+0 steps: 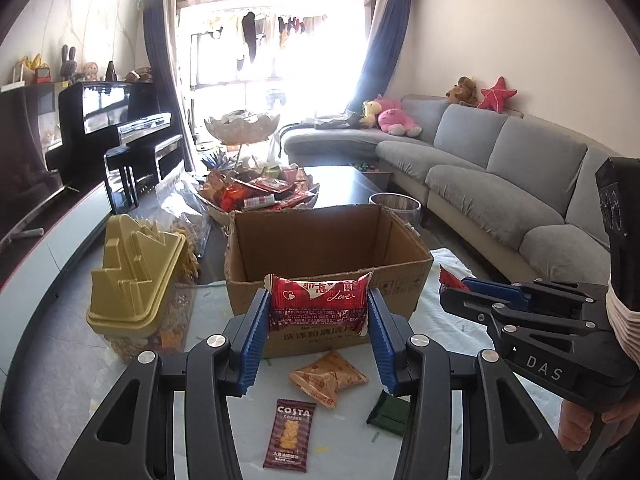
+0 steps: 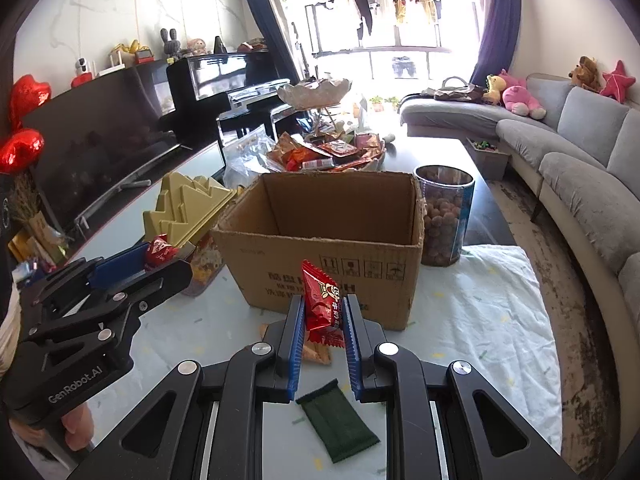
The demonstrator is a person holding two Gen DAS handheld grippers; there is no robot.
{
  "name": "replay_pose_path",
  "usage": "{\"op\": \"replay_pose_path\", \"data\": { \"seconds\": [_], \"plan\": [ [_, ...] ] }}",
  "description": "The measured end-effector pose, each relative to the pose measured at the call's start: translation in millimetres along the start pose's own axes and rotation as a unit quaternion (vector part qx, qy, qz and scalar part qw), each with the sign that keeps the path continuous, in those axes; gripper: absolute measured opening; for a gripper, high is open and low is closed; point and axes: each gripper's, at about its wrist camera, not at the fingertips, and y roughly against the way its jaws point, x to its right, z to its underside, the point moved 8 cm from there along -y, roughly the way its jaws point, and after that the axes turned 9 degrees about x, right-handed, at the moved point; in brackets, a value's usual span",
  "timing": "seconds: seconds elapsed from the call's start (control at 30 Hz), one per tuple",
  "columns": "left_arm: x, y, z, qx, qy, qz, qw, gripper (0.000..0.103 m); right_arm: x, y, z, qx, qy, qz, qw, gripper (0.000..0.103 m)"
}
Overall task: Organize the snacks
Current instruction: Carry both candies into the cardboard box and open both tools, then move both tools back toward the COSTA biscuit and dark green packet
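Both tongs point(image 1: 318, 312) point(image 2: 322, 318) gripping snacks, near carton rim point(image 2: 316, 238)

A grey sofa point(image 1: 500, 168) runs far off to the right of the fingers, with a pink plush toy point(image 1: 394, 116) and a red star toy point(image 1: 498, 94) on it. Far ahead of the fingers, a big bright window point(image 1: 276, 40) has blue curtains point(image 1: 158, 60) and clothes hanging behind it. A black piano point(image 1: 108, 120) stands far ahead on the left, with a grey bunny toy point(image 1: 69, 60) on top. A white cloth point(image 2: 492, 304) lies spread just right of the fingers. Two red heart balloons point(image 2: 24, 124) shine far left.
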Motion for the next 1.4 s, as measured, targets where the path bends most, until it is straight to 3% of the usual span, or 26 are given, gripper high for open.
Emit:
{"op": "replay_pose_path", "data": {
  "seconds": [0.53,1.03,1.2,1.23,1.27,1.3,1.4],
  "plan": [
    [-25.0,-54.6,-33.0,-0.026,0.024,-0.004,0.9994,0.047,-3.2,-40.3,-48.9,-0.007,0.027,0.001,1.000,0.020],
    [-35.2,-118.1,-33.6,-0.071,0.027,-0.009,0.9971,0.047,21.2,-94.5,-58.9,-0.035,0.013,0.013,0.999,0.020],
    [-42.5,-125.7,-31.4,-0.078,0.038,-0.018,0.9961,0.061,27.2,-105.5,-59.5,-0.039,0.008,0.022,0.999,0.021],
    [-44.7,-123.6,-31.0,-0.075,0.036,-0.026,0.9962,0.064,28.9,-107.1,-59.6,-0.041,0.009,0.029,0.999,0.029],
    [-46.0,-121.4,-30.5,-0.073,0.034,-0.031,0.9963,0.068,30.4,-107.1,-59.4,-0.042,0.007,0.033,0.999,0.047],
    [-46.4,-117.6,-30.5,-0.069,0.029,-0.036,0.9965,0.069,31.6,-106.4,-59.5,-0.041,0.003,0.036,0.999,0.053],
    [-47.4,-105.6,-29.7,-0.062,0.018,-0.046,0.9968,0.074,32.5,-100.1,-57.7,-0.033,0.013,0.046,0.998,0.056]
  ]
}}
